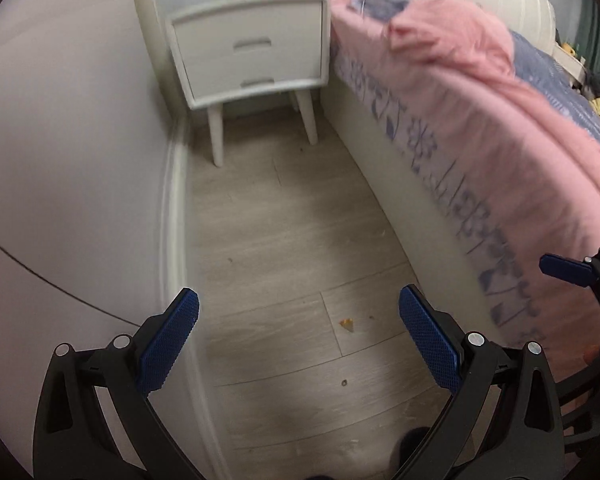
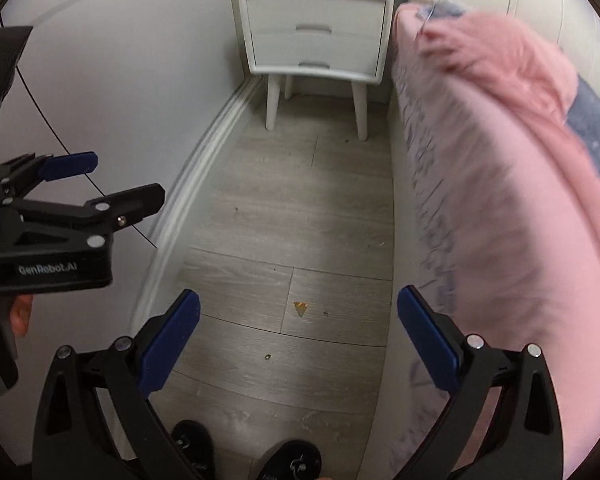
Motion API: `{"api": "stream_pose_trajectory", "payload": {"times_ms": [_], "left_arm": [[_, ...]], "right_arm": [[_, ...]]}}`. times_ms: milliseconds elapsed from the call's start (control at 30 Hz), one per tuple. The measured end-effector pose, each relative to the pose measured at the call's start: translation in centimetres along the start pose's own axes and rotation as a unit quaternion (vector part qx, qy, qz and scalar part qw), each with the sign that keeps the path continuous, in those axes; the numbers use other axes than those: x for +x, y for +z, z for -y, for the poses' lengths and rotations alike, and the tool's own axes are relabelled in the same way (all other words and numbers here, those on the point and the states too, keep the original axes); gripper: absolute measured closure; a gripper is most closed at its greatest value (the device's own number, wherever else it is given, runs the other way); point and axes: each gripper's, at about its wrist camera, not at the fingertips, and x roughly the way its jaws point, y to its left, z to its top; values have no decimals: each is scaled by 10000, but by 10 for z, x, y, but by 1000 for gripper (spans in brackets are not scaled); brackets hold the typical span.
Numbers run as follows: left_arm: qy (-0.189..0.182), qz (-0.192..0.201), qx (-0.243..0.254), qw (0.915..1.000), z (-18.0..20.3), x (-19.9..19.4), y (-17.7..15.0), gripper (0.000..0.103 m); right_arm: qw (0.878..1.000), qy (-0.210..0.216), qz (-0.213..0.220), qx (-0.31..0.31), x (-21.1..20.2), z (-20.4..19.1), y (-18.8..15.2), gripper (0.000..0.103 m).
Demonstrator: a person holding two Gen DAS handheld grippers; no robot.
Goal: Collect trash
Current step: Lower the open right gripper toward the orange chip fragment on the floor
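Hovering wide apart and empty, the left tongs [image 1: 299, 344] and right tongs [image 2: 299, 342] are facing the small orange triangular scrap [image 2: 300, 308] lying on the grey wood-plank floor [image 2: 260, 216] between white skirting and pink-covered bed [image 2: 500, 200]; lowering squarely, straddling it, seems wisest.

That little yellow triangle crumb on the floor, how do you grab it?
The yellow triangular scrap lies flat on the wood floor, so come straight down from above. Pinch across its wide top edge, one finger each side, with the open right gripper, which seems nearest.
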Motion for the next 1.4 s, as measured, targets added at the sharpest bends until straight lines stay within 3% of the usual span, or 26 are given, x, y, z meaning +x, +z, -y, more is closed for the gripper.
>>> {"api": "stream_pose_trajectory", "payload": {"times_ms": [100, 233, 633, 867, 1000, 1400], "left_arm": [[-106, -168, -267, 9994, -6, 48, -23, 6], [-73, -161, -232, 9996, -9, 98, -54, 6], [-398, 40, 469, 9981, -2, 235, -104, 6], [-437, 134, 653, 9968, -18, 299, -128, 6], [-439, 83, 538, 9976, -28, 319, -135, 6], [-647, 169, 364, 9971, -27, 320, -135, 6]], "right_arm": [[10000, -45, -19, 21, 43, 4, -15, 7], [9999, -75, -24, 67, 96, 7, -30, 7], [9999, 19, 112, 59, 234, 26, -62, 7], [9981, 128, 190, -569, 308, 9, -91, 7], [9979, 123, 62, -628, 335, 5, -101, 7], [9980, 131, -134, -600, 372, -3, -115, 7]]}}
